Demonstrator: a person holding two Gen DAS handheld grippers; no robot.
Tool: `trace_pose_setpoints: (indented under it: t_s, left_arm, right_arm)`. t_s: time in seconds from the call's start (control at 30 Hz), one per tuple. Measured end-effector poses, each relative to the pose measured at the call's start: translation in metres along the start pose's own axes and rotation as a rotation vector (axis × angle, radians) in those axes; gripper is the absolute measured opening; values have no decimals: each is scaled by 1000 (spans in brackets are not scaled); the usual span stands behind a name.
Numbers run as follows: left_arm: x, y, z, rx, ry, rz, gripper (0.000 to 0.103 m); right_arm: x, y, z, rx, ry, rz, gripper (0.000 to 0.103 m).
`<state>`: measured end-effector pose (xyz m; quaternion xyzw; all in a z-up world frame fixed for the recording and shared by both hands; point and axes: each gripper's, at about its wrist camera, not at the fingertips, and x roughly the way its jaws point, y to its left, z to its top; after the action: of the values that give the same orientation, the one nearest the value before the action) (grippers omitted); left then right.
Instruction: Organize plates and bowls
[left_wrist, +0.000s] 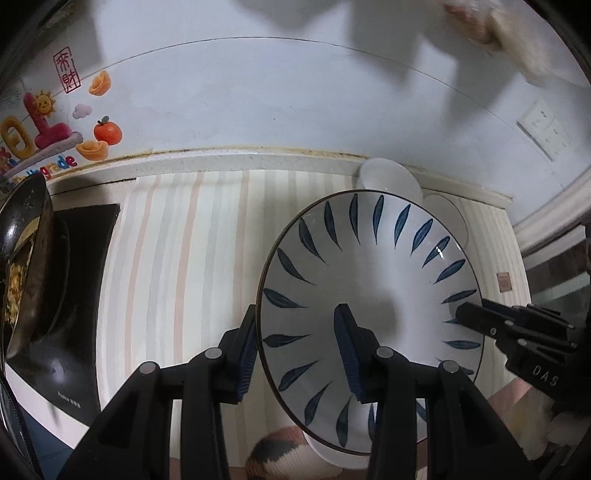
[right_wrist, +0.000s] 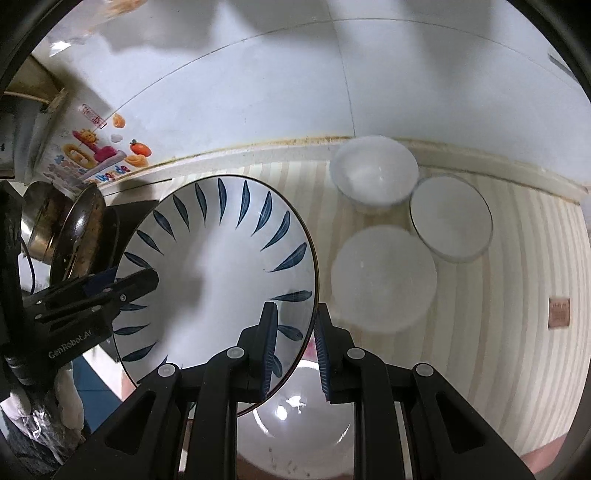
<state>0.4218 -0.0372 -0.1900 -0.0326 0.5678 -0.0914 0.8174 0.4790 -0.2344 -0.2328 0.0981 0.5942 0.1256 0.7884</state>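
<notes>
White bowls (right_wrist: 376, 173) and a greasy wok (right_wrist: 79, 229) flank the held leaf-patterned plate (right_wrist: 221, 258).

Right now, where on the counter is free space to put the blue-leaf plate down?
The striped counter is bare between the black cooktop and the blue-leaf plate. It is crowded by the back wall, where three white bowls sit close together.

Striped counter along a white wall

The counter (right_wrist: 498, 332), covered in a pale striped liner, carried three white bowls (right_wrist: 375, 173) (right_wrist: 452, 218) (right_wrist: 384, 277) clustered near the wall; another white bowl (right_wrist: 295, 435) sat at its near edge, a black cooktop (left_wrist: 79, 280) at its left end.
</notes>
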Motion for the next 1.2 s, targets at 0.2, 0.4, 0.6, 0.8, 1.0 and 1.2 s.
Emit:
trace_pose_setpoints:
  t_s: [0.2, 0.4, 0.6, 0.8, 1.0, 1.2]
  left_arm:
    - [3, -10, -28, 12, 21, -17, 37]
    - [11, -26, -53, 37, 62, -25, 37]
    - [36, -37, -72, 60, 118, -25, 37]
    - [66, -44, -88, 74, 182, -14, 37]
    - [87, -47, -97, 77, 220, -7, 37]
    - [99, -51, -99, 89, 241, 12, 37]
  right_arm:
    - [-16, -10, -46, 22, 4, 7, 22]
    - [-20, -27, -81, 51, 13, 10, 22]
    - [-7, -46, -107, 84, 50, 2, 22]
    - [19, -65, -132, 107, 105, -2, 22]
    - [35, -78, -143, 129, 134, 2, 22]
    - [48, -86, -146, 135, 161, 0, 22]
